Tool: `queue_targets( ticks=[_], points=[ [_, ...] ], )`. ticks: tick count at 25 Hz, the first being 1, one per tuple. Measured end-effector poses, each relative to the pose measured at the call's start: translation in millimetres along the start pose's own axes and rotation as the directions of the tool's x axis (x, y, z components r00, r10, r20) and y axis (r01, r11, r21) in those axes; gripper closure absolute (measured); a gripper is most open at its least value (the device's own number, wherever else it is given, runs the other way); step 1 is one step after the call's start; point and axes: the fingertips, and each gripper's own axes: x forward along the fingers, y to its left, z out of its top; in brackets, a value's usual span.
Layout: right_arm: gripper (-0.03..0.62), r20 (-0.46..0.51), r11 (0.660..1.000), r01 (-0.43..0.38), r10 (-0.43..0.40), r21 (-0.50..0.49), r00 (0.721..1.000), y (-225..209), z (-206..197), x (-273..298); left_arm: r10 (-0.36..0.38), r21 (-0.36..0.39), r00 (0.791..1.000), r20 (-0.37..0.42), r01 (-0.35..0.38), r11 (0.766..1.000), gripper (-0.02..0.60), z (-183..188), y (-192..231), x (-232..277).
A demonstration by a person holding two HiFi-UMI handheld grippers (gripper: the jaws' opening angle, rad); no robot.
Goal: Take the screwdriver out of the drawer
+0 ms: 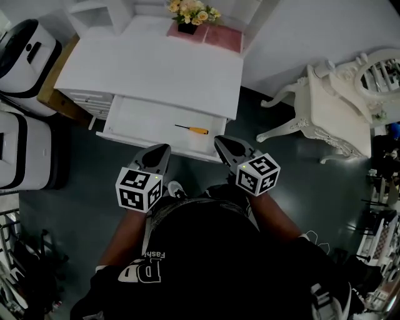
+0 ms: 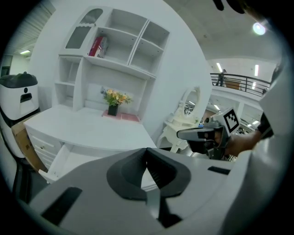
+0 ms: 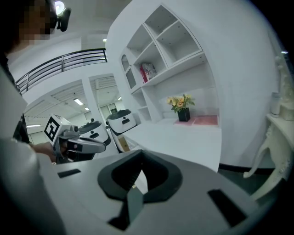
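We see the drawer (image 1: 140, 122) open, the screwdriver (image 1: 192, 129) inside, untaken; our left gripper (image 1: 164, 149) and right gripper (image 1: 220, 143) hover near, jaws clenched, empty.

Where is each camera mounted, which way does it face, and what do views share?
Head view: on the head, looking down at the open drawer and screwdriver; left gripper, right gripper, forearms show.
Left gripper view: on that gripper, facing the desk; its shut jaws show.
Right gripper view: likewise, its jaws shut.
All share the potted flowers.
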Motion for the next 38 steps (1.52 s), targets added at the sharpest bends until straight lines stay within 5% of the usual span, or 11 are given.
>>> queue_targets(
  ticks=[10,16,26,38],
  points=[
    [0.585,-0.126,0.995,-0.006,-0.007,-0.104,0.992,-5,-20,23,0.002,-0.023,0.999,-0.047,-0.003,1.000,0.568,-21,13,11],
    [0.585,-0.221,0.982,-0.048,0.007,-0.183,0.975,-25,-38,51,0.063,-0.048,0.996,-0.071,-0.066,0.997,0.568,-33,26,20],
    [0.585,-0.381,0.964,-0.168,0.078,-0.208,0.921,-43,-66,97,0.139,-0.132,0.987,-0.086,-0.150,0.980,0.568,-34,47,44],
    [0.582,-0.553,0.897,-0.246,0.003,-0.366,0.833,-74,-126,151,0.187,-0.174,0.969,-0.161,-0.215,0.961,0.568,-54,76,59]
  ],
)
